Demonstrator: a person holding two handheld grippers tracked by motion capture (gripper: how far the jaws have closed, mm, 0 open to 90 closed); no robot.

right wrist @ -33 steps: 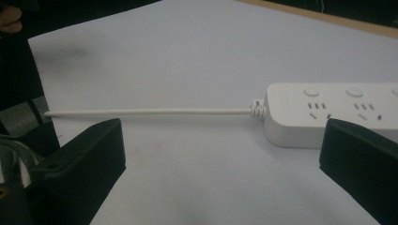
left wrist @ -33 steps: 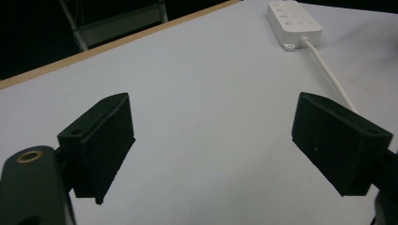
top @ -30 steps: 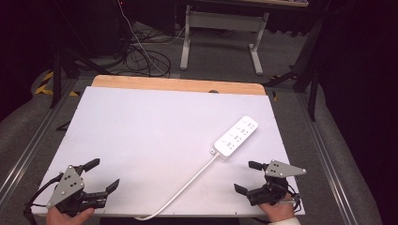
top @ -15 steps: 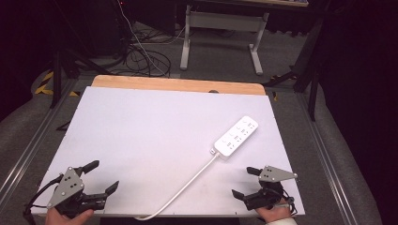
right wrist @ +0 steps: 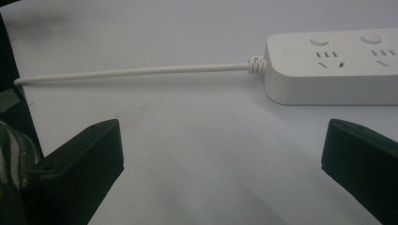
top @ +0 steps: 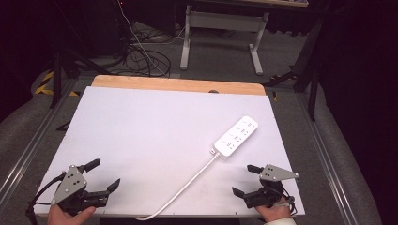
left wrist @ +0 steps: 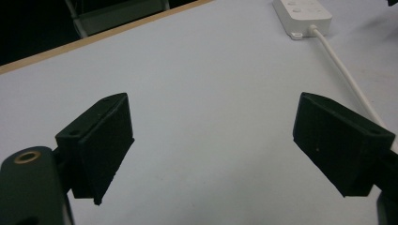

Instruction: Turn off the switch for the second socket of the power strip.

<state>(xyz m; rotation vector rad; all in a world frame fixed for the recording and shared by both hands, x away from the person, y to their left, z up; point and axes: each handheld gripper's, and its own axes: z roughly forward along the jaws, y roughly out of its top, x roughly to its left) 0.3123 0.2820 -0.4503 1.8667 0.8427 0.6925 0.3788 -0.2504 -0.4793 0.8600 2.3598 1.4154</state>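
Left gripper [top: 104, 175] and right gripper [top: 247, 180] both gape wide, empty, flanking the power strip [top: 236, 137] cord [top: 187, 183]

The setting was a lab or test workspace rather than a home. A white board [top: 155, 140] lay over a wooden tabletop [top: 178, 85], set inside a frame of metal rails [top: 28, 150] running along both sides. The floor around it was grey carpet [top: 155, 42], with loose black cables [top: 141, 58] coiled on it behind the table. Yellow and black hazard tape [top: 44, 82] marked the floor at the far left corner. A second desk with a white metal frame [top: 223, 23] stood further back. The surroundings were dark, with black stands [top: 58, 56] and black draping at the right.
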